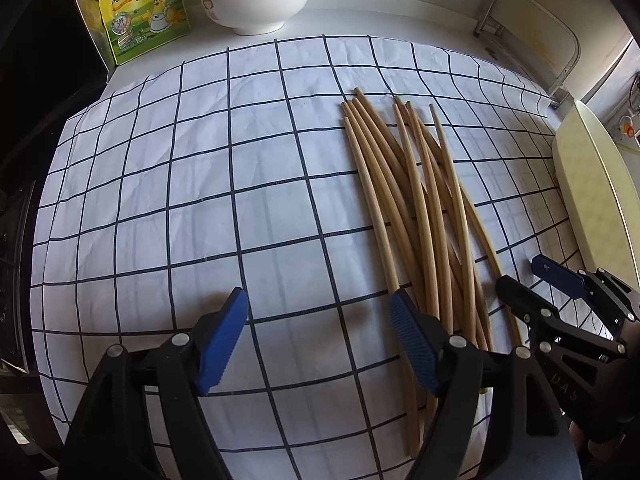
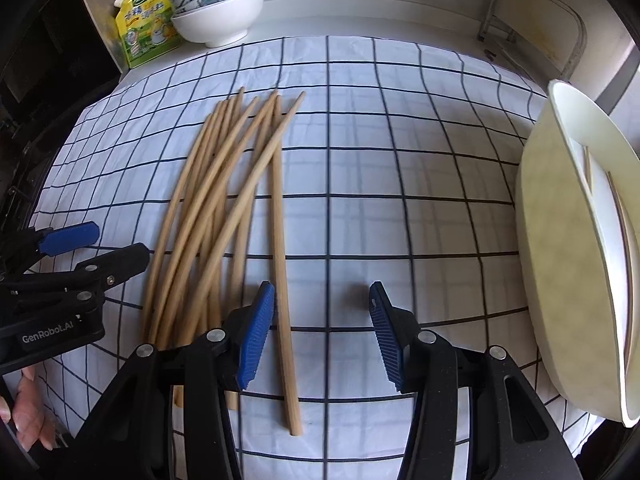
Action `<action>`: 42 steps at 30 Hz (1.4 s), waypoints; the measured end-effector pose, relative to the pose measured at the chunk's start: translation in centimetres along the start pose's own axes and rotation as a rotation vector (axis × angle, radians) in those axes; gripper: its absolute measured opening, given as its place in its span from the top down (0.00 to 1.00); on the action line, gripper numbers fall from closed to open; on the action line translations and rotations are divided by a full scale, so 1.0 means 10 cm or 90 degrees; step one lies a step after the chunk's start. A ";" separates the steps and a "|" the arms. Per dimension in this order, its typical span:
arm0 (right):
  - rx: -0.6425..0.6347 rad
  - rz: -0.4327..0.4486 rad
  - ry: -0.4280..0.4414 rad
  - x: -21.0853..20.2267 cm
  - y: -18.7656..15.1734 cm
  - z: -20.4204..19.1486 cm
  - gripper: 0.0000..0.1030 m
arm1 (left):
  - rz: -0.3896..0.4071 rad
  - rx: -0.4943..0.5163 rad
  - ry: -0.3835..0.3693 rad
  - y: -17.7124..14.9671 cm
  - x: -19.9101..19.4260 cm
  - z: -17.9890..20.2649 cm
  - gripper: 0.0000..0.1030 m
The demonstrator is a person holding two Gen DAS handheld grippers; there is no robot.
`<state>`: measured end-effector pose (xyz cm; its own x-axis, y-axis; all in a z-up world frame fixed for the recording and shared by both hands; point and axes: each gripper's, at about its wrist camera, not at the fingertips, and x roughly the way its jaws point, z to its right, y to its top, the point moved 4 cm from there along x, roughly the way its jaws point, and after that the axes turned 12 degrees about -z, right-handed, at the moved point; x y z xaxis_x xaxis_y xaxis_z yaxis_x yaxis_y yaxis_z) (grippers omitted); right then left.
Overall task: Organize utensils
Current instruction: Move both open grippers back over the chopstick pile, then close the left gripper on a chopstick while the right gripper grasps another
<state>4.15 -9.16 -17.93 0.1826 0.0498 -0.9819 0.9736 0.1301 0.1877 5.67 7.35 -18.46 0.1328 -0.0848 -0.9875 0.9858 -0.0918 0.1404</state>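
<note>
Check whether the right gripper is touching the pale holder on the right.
Apart. The right wrist view shows bare checked cloth between the right gripper and the pale holder.

chopsticks [image 1: 416,208] on cloth [image 1: 200,200], bowls [image 1: 256,4] behind, container [image 2: 576,264] right

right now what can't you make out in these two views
- Near ends of the chopsticks: both views, hidden under the left gripper and right gripper, so no exact count.
- Inside of the cream container: right wrist view shows a few stick-like pieces; the rest is cut off by the frame edge.
- Stacked bowls: contents hidden by their rims, tops cut off in the left wrist view.
</note>
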 end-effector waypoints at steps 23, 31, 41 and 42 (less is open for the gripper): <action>-0.036 0.035 -0.021 0.04 0.14 -0.07 0.62 | 0.021 0.028 0.032 0.11 0.03 0.15 0.64; -0.060 0.033 -0.007 0.04 0.17 -0.20 0.94 | 0.013 0.032 0.009 0.11 0.01 0.13 0.93; 0.003 0.036 -0.014 -0.04 0.17 0.00 0.94 | 0.019 0.031 0.003 0.10 -0.08 0.08 0.93; 0.011 0.040 -0.015 -0.07 0.18 0.02 0.94 | 0.021 0.031 0.003 0.11 -0.10 0.08 0.93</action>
<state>5.81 -9.20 -16.94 0.2462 0.0344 -0.9686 0.9622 0.1110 0.2485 6.50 6.53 -17.25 0.1663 -0.0837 -0.9825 0.9747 -0.1372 0.1767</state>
